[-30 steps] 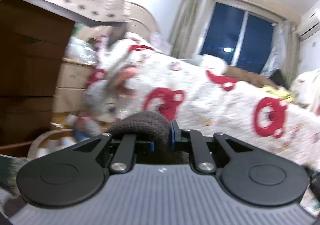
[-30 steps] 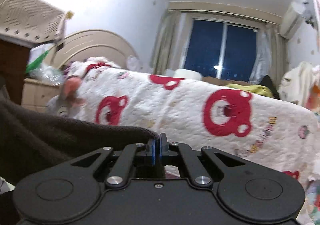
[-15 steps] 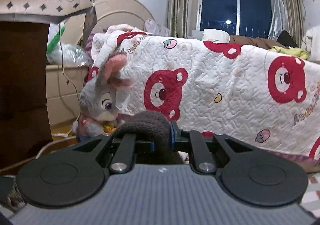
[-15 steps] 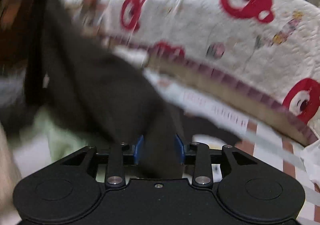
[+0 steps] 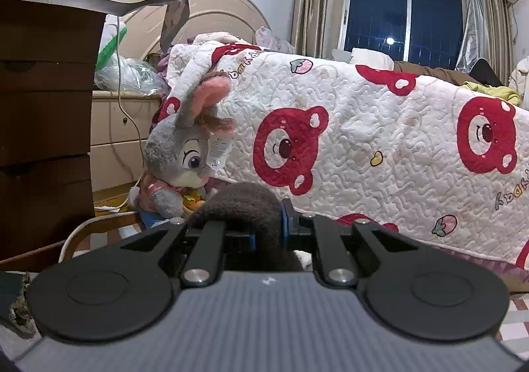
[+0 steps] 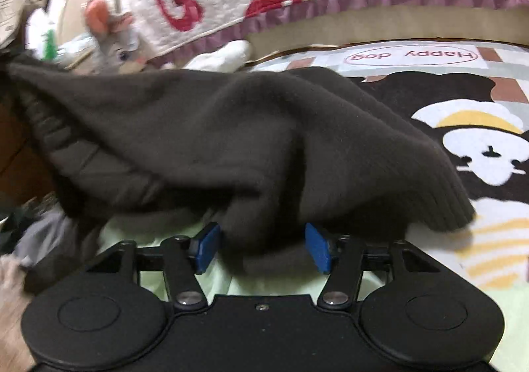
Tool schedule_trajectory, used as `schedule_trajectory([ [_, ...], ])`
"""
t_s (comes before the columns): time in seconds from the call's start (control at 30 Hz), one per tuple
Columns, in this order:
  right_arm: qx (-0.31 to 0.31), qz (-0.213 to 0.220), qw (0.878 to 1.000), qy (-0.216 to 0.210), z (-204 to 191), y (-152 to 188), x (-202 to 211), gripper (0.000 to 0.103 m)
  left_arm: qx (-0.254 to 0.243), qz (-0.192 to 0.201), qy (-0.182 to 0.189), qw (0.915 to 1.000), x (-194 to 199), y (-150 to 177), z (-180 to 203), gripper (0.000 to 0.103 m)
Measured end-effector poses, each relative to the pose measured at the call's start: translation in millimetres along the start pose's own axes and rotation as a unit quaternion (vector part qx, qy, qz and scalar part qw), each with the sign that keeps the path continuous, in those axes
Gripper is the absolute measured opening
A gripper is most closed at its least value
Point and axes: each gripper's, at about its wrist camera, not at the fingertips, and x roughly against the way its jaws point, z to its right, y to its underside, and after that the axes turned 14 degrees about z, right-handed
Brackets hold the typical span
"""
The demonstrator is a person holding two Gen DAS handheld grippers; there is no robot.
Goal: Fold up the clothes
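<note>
While the left gripper (image 5: 267,233) pinched the dark sweater (image 6: 231,134), the right gripper (image 6: 261,248) stood spread; laying it flat on the rug (image 6: 479,147) wanted slow, even lowering.

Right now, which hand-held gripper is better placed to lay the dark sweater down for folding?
Left. The left hand-held gripper is shut on the dark sweater, while the right hand-held gripper has its pads apart, so it holds nothing firmly.
</note>
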Motion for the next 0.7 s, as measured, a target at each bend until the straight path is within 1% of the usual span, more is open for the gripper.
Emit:
schedule_trajectory([
  [0.03, -0.007, 0.002, 1.000, 0.023, 1.2, 0.6, -10.9, 0.064, 0.000, 0.001, 0.000, 1.0000, 1.6, -0.9, -1.5, 0.013],
  [0.07, -0.014, 0.008, 0.999, 0.038, 2.9, 0.4, -19.3, 0.051, 0.001, 0.002, 0.001, 1.0000, 3.4, -2.1, -2.8, 0.013],
  [0.1, -0.023, 0.019, 0.999, 0.039, 5.7, -1.2, -23.0, 0.014, 0.004, 0.000, 0.006, 1.0000, 6.1, -4.3, -3.3, 0.013],
  [0.17, -0.027, 0.051, 0.997, 0.055, 8.3, -10.3, -18.1, 0.012, 0.010, -0.005, 0.017, 0.9998, 11.3, -8.8, -4.4, 0.013],
  [0.23, -0.012, 0.095, 0.992, 0.078, 6.3, -25.6, -2.4, 0.011, 0.016, -0.009, 0.028, 0.9994, 16.5, -13.3, -5.5, 0.013],
  [0.37, 0.023, 0.184, 0.975, 0.122, 8.6, -73.9, 64.2, 0.011, 0.027, -0.017, 0.051, 0.9982, 26.9, -22.4, -7.6, 0.013],
  [0.43, 0.064, 0.224, 0.962, 0.142, 5.2, -98.0, 102.4, 0.010, 0.033, -0.022, 0.062, 0.9973, 32.1, -26.9, -8.7, 0.013],
  [0.5, 0.124, 0.236, 0.952, 0.151, -5.1, -116.7, 132.7, 0.010, 0.039, -0.026, 0.073, 0.9963, 37.4, -31.4, -9.8, 0.012],
  [0.57, 0.174, 0.245, 0.940, 0.160, -15.3, -126.7, 158.6, 0.010, 0.046, -0.027, 0.085, 0.9949, 45.6, -38.6, -8.4, 0.012],
  [0.63, 0.196, 0.258, 0.932, 0.165, -21.3, -131.7, 183.9, 0.010, 0.054, -0.015, 0.093, 0.9941, 59.5, -51.5, -6.8, 0.012],
  [0.7, 0.194, 0.275, 0.925, 0.175, -27.2, -136.5, 209.2, 0.010, 0.061, -0.006, 0.103, 0.9928, 72.6, -65.8, -6.0, 0.012],
])
